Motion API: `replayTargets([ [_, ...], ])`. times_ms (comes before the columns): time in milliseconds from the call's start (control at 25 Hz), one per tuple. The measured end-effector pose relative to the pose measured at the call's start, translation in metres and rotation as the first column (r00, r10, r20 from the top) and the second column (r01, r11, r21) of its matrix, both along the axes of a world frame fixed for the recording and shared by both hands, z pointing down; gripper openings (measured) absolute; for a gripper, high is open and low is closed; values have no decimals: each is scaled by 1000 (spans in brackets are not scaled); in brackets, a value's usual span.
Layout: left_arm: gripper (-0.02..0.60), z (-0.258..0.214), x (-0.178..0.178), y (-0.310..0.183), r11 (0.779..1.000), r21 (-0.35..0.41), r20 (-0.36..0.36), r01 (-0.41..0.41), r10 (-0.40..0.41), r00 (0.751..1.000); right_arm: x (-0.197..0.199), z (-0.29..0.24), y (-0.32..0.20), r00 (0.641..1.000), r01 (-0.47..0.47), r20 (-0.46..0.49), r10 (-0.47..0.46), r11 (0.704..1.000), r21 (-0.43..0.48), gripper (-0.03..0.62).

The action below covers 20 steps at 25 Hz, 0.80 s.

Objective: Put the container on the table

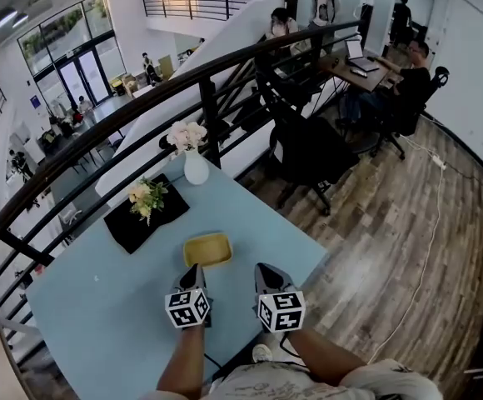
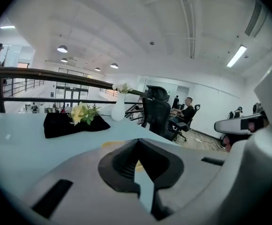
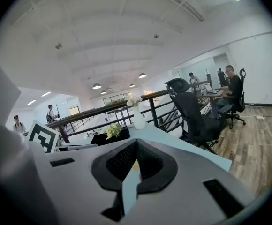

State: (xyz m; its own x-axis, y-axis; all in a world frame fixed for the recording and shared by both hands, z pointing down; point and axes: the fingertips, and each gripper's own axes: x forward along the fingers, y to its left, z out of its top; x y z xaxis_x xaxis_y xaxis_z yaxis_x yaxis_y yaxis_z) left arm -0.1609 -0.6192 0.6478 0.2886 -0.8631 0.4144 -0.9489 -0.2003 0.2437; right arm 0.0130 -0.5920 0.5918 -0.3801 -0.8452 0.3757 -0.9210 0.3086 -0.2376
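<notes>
A shallow yellow container (image 1: 207,249) rests on the light blue table (image 1: 100,307), near its front right part. My left gripper (image 1: 193,272) hovers just behind the container's near left corner, shut and empty. My right gripper (image 1: 265,269) is beside it, off the container's near right corner, also shut with nothing in it. In the left gripper view the jaws of the left gripper (image 2: 137,144) meet, and a sliver of the yellow container (image 2: 109,144) shows beyond them. In the right gripper view the right gripper (image 3: 136,144) has its jaws together too.
A black cloth (image 1: 133,223) with yellow flowers (image 1: 146,197) lies at the table's far left. A white vase (image 1: 196,169) of pale flowers stands at the far edge by the dark railing (image 1: 212,119). A black office chair (image 1: 308,152) stands on the wooden floor to the right.
</notes>
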Motion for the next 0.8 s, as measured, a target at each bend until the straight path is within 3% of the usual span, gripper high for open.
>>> replayTargets([
  [360, 5, -71, 44, 38, 991, 124, 44, -49, 43, 998, -2, -25, 21, 998, 68, -7, -68, 994, 85, 3],
  [800, 5, -138, 63, 97, 974, 223, 84, -44, 25, 996, 0, -58, 56, 993, 113, 12, -116, 981, 161, 3],
])
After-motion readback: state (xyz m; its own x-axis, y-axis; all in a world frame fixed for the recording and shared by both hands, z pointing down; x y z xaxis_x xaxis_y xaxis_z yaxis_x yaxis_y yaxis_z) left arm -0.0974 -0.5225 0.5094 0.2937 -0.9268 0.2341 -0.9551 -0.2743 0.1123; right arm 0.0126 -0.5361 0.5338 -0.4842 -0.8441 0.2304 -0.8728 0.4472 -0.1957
